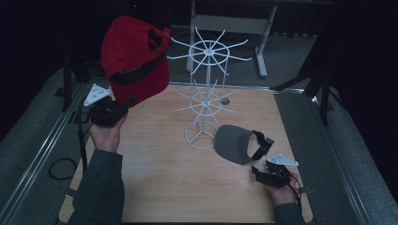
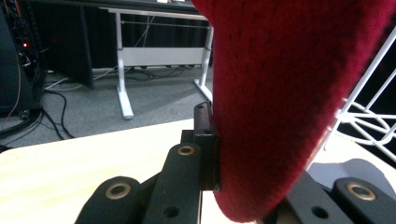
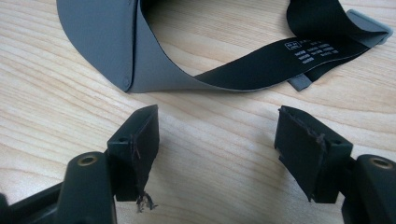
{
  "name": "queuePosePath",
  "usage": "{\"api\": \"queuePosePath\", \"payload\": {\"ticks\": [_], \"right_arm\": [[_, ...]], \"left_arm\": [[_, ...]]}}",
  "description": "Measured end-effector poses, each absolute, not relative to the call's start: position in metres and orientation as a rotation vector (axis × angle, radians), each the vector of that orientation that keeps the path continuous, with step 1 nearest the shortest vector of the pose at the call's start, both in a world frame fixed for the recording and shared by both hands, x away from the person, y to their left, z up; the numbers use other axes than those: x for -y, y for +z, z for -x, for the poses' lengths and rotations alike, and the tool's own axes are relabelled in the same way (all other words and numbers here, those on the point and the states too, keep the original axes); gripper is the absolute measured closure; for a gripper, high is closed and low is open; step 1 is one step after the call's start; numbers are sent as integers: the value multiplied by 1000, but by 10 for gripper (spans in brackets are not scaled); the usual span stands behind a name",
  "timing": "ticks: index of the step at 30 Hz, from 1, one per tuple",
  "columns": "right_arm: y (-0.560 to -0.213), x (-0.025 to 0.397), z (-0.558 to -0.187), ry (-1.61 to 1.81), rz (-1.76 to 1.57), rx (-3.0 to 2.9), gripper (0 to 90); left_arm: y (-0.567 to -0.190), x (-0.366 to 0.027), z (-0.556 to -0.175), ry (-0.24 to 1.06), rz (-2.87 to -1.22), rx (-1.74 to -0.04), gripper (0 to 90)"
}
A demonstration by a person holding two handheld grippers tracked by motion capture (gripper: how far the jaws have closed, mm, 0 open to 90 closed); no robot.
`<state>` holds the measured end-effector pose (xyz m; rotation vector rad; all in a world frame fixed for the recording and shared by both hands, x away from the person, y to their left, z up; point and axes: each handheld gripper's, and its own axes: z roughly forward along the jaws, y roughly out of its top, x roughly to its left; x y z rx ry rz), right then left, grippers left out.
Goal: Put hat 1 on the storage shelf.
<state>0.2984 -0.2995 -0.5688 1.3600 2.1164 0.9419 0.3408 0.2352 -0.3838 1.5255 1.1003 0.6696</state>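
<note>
While the wooden table is lying mostly bare, here is the scene:
Left gripper: clenching on the brim of the red cap, lifting it well above the table's left side.
Red cap, close up: hanging between the jaws, blocking much of the left gripper view.
White wire rack: standing mid-table, just right of the cap.
Right gripper: jaws spread wide, gripping nothing, hovering near the table.
Grey visor: lying flat beside the rack's base, black strap trailing just ahead of the right gripper.
</note>
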Motion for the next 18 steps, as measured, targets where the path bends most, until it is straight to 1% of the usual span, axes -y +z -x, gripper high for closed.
{"api": "queuePosePath", "payload": {"ticks": [10, 18], "right_arm": [[-569, 300, -298, 942, -1359, -2116, 306], [-569, 300, -298, 942, -1358, -2116, 306]], "left_arm": [[-379, -234, -341, 643, -1482, -1092, 860], [-372, -228, -342, 639, -1487, -1065, 859]]}}
